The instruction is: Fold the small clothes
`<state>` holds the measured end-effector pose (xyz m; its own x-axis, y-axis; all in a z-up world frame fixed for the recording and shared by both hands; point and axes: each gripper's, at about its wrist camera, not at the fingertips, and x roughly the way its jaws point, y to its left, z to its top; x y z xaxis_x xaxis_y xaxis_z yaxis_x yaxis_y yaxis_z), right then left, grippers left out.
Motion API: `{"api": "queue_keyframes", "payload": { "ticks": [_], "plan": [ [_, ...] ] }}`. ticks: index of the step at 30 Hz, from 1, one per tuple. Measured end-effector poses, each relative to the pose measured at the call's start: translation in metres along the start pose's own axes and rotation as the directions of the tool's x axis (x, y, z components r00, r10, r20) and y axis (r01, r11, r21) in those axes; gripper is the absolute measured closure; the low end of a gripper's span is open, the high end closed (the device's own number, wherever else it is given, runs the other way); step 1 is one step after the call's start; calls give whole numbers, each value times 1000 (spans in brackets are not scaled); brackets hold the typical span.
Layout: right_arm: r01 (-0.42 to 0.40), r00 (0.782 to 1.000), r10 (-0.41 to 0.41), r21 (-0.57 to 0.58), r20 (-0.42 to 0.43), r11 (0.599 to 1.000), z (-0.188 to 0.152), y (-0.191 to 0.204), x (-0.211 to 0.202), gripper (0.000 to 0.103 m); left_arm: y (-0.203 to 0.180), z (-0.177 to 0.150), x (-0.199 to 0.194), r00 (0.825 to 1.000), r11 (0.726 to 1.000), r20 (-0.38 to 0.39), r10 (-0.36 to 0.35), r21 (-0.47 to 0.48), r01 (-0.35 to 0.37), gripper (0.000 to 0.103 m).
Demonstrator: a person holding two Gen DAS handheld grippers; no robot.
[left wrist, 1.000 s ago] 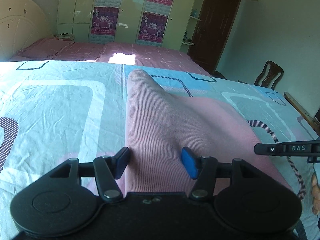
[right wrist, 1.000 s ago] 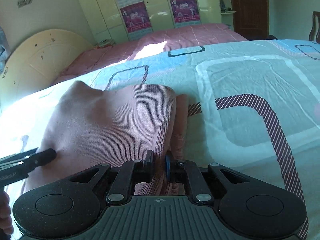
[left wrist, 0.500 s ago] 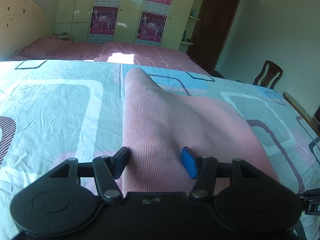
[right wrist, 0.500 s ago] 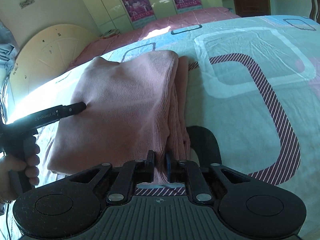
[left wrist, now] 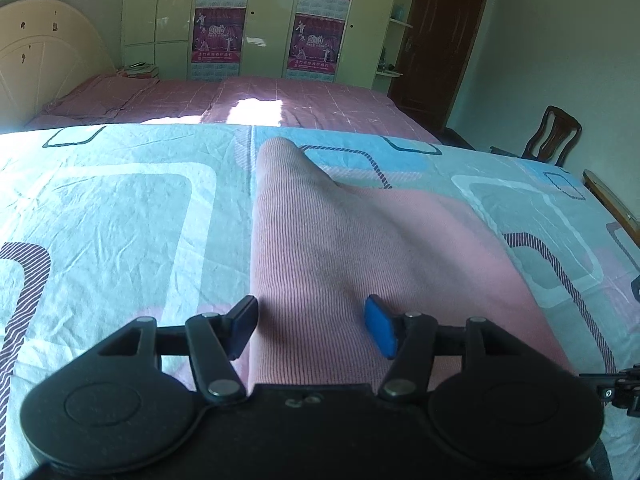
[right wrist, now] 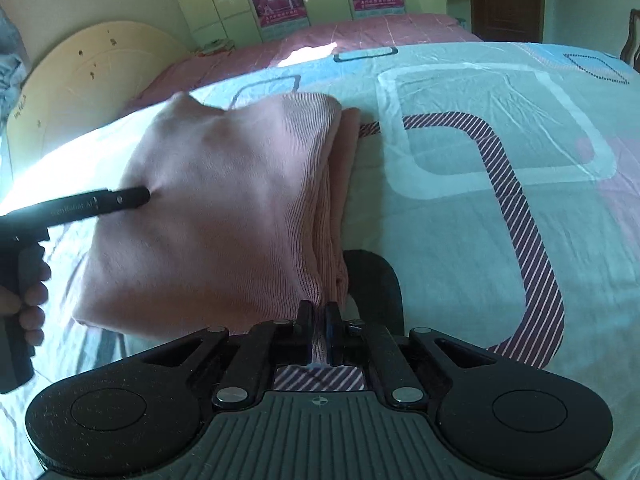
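Observation:
A pink ribbed knit garment (left wrist: pixel 340 248) lies folded on the patterned bedsheet (left wrist: pixel 120 216). My left gripper (left wrist: pixel 310 322) is open, its jaws wide apart over the garment's near left part. In the right wrist view the garment (right wrist: pixel 224 208) shows layered edges on its right side. My right gripper (right wrist: pixel 319 320) is shut on the garment's near right corner. The left gripper's fingers (right wrist: pixel 120 200) press on the cloth's left part there, seen side-on, held by a hand (right wrist: pixel 28 296).
The sheet (right wrist: pixel 500 200) spreads to the right of the garment. A second bed with a pink cover (left wrist: pixel 260 100) lies beyond, with wardrobes (left wrist: pixel 260 16) behind it. A wooden chair (left wrist: pixel 554 136) and a bed rail (left wrist: pixel 612 204) stand at the right.
My right gripper has pulled back and risen with the garment's corner still held, so more of the garment shows. My left gripper stays open on the cloth, hardly moved.

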<state>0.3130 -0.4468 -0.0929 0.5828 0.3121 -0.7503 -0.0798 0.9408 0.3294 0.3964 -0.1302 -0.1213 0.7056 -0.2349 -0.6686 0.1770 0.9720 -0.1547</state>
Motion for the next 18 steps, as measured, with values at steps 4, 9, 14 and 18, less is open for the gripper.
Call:
{"api": "queue_keyframes", "payload": {
  "ticks": [4, 9, 14, 18],
  "plan": [
    [-5, 996, 4, 12, 84, 1000, 31, 1, -2, 57, 3, 15, 2, 1000, 1000, 21, -1, 16, 0, 45],
    [6, 992, -9, 28, 125, 1000, 70, 7, 29, 55, 13, 31, 24, 1000, 1000, 11, 6, -26, -6, 48],
    [1, 995, -8, 72, 104, 997, 99, 6, 70, 55, 19, 43, 39, 1000, 999, 27, 6, -51, -4, 48],
    [20, 997, -28, 109, 74, 994, 113, -1, 100, 70, 22, 49, 48, 999, 998, 33, 14, -58, -12, 48]
  ]
}}
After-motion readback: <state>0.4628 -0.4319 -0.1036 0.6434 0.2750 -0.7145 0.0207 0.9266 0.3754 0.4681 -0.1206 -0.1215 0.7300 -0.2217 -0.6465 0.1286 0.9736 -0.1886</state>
